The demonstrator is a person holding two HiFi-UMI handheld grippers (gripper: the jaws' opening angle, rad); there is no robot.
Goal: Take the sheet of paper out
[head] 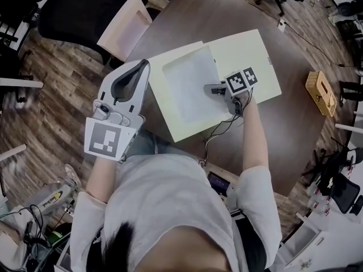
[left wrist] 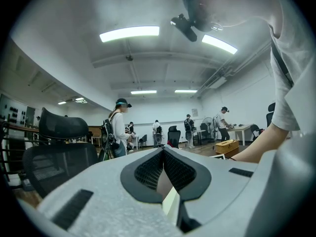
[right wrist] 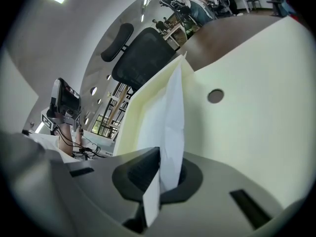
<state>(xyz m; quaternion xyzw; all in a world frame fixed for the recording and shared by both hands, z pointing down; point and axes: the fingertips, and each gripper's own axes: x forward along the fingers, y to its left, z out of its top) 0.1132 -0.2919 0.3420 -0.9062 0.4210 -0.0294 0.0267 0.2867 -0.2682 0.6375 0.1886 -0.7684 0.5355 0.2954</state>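
White paper sheet (head: 190,89): lies on the pale-yellow card folder (head: 255,55) on the brown round worktop (head: 227,10) | right claw (right wrist: 159,174): clamped shut on the sheet's right edge | left claw (left wrist: 164,172): closed on the folder's left edge, pale-yellow card between its pads

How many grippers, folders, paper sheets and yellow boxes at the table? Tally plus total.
Grippers: 2, left gripper and right gripper
Folder: 1
Sheet of paper: 1
Yellow box: 1
Total: 5
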